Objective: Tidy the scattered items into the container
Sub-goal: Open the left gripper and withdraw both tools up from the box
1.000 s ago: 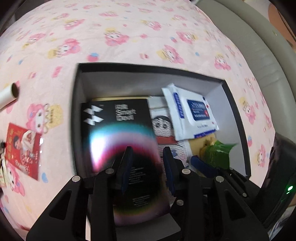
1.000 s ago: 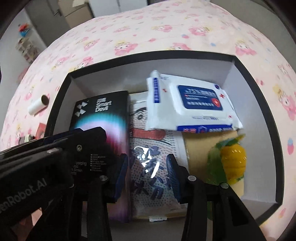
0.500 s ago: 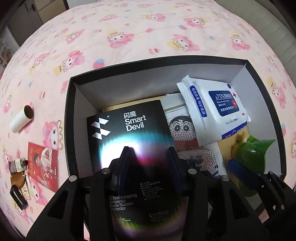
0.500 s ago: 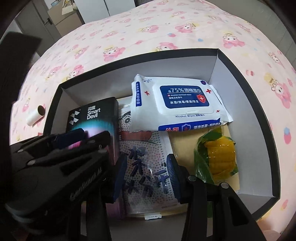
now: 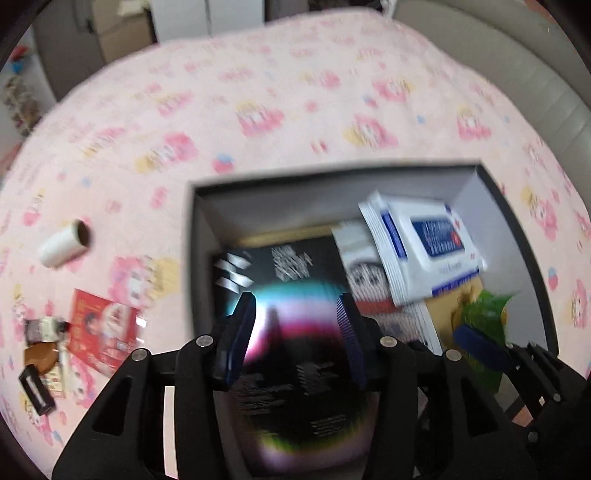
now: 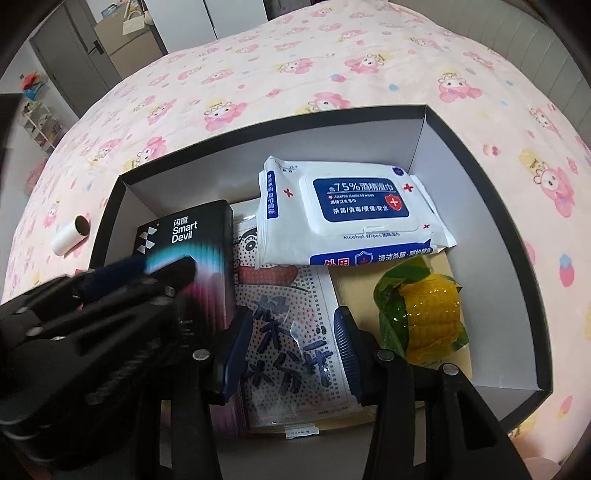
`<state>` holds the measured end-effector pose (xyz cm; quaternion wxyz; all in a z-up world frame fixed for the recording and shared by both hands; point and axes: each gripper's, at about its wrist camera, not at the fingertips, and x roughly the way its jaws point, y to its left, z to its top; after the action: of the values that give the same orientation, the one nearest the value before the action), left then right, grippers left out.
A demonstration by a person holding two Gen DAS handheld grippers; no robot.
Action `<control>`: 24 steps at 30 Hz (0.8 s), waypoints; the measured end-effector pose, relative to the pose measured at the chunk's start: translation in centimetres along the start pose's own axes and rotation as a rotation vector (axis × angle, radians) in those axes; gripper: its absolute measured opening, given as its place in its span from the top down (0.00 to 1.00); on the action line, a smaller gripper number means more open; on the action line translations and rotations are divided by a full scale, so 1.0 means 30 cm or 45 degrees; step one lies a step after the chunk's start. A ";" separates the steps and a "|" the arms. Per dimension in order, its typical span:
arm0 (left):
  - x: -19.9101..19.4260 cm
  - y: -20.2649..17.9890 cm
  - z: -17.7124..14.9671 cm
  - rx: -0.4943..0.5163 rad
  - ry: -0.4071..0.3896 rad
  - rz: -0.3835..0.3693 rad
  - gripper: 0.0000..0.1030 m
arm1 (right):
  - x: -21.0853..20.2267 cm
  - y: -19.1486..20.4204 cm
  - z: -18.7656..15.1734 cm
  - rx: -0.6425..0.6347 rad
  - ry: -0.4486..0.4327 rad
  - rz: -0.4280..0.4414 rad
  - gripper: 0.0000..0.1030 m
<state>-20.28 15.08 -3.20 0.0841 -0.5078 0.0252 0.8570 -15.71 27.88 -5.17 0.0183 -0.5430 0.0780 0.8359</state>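
Observation:
A black-rimmed box (image 6: 424,147) with grey walls stands on the pink bed. In it lie a black Smart Devil pack (image 6: 192,236), a white wipes pack (image 6: 354,210), a cartoon packet (image 6: 288,325) and a wrapped corn cob (image 6: 432,317). My left gripper (image 5: 295,328) is open and empty above the black pack (image 5: 291,273); the left wrist view is blurred. My right gripper (image 6: 293,350) is open and empty above the cartoon packet. A white roll (image 5: 62,243), a red card (image 5: 103,328) and small items (image 5: 40,354) lie on the bed left of the box.
The pink cartoon-print bedspread (image 6: 295,74) surrounds the box. A grey padded headboard (image 5: 517,66) runs along the far right. Cardboard boxes and white cabinets (image 6: 122,33) stand beyond the bed. The left gripper's black body (image 6: 92,314) fills the right wrist view's lower left.
Both grippers have drawn back and up from the box. The left view has swung left, showing more of the bed and the loose items. Both stay open and empty.

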 end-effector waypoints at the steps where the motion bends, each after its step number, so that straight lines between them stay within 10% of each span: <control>1: -0.022 0.008 0.003 -0.011 -0.034 0.006 0.50 | -0.008 0.010 0.003 -0.016 -0.018 -0.013 0.56; 8: -0.226 0.113 0.026 -0.088 -0.301 0.040 0.07 | -0.103 0.045 0.006 -0.071 -0.115 -0.064 0.44; 24: -0.557 0.270 -0.135 -0.114 -0.406 0.069 0.01 | -0.491 0.098 -0.122 -0.077 -0.390 -0.055 0.27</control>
<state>-10.29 4.62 9.12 0.0413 -0.3678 -0.0133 0.9289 -6.69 25.23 7.12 0.0315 -0.4110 0.0374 0.9103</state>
